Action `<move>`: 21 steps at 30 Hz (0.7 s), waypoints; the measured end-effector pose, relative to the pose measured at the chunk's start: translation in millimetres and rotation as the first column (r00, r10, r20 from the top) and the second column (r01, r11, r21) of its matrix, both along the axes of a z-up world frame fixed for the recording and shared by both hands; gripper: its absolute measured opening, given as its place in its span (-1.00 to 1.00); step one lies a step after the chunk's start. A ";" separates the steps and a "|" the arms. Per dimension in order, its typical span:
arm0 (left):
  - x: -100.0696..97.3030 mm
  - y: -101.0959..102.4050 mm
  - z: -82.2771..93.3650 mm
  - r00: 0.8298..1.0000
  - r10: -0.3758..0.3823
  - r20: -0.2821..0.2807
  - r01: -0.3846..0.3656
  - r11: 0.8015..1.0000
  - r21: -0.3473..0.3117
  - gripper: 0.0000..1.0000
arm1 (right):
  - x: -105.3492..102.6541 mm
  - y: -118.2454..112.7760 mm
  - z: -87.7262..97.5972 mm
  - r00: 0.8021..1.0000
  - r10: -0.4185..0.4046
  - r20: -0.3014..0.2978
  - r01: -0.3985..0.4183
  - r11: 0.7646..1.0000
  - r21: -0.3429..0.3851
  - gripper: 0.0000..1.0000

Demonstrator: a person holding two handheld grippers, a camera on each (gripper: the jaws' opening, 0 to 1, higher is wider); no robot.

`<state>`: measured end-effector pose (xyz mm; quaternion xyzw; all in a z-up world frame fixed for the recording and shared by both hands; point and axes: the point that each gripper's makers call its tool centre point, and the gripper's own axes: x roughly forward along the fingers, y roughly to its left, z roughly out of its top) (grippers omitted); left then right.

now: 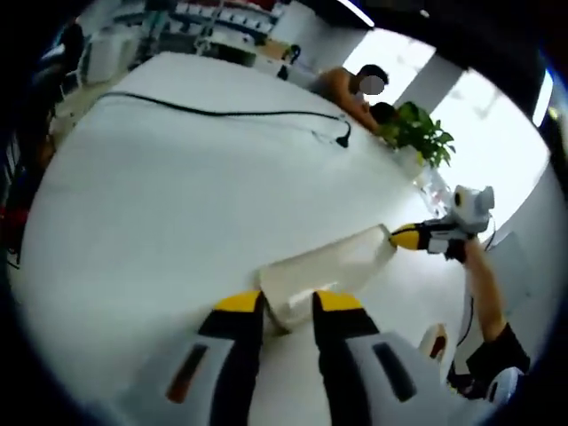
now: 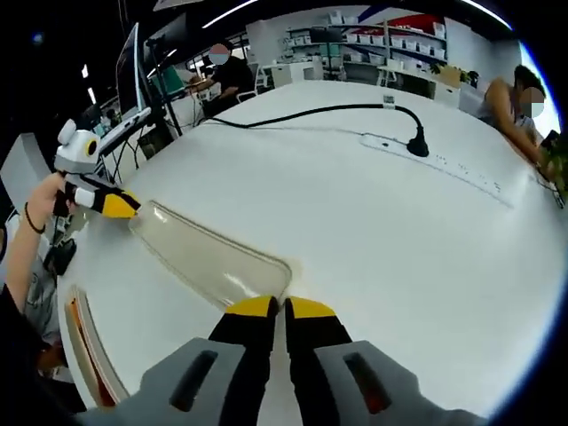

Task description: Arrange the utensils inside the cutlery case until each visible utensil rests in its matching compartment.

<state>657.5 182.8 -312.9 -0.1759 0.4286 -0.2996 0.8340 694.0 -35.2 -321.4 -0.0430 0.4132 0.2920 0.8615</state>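
Utensils unseen, none sorted; left gripper (image 1: pixel 288 302) and right gripper (image 2: pixel 282 307) each clamp an end of the translucent case lid (image 2: pixel 209 257).

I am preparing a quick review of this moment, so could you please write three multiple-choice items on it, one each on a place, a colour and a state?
1. Where do the two claws meet the translucent case lid?
A. at opposite ends
B. both at one end
C. neither is near it

2. What colour are the claw tips?
A. red
B. yellow
C. green

3. How do the right claw's jaws stand?
A. wide apart
B. nearly together
C. hidden

Key: 1 A, since the left claw is at one end and the right claw at the other. 2 B, the tips are yellow. 3 B, only a thin slit separates them at the lid's edge.
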 end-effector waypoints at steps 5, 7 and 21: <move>0.8 3.9 1.8 0.999 0.036 -0.035 -0.039 0.996 -0.076 -0.48 | -6.9 -0.2 -0.2 1.000 -0.019 0.017 0.019 1.000 -0.017 -0.97; -0.3 4.4 2.4 0.998 0.032 -0.045 -0.036 0.995 -0.092 -0.47 | -12.4 0.4 -0.6 1.000 -0.020 0.021 0.021 0.999 -0.033 -0.97; -21.0 -3.4 23.1 0.998 0.006 -0.058 -0.018 0.978 -0.207 -0.46 | -8.3 -4.9 1.1 0.999 -0.047 0.002 0.047 0.999 0.020 -0.97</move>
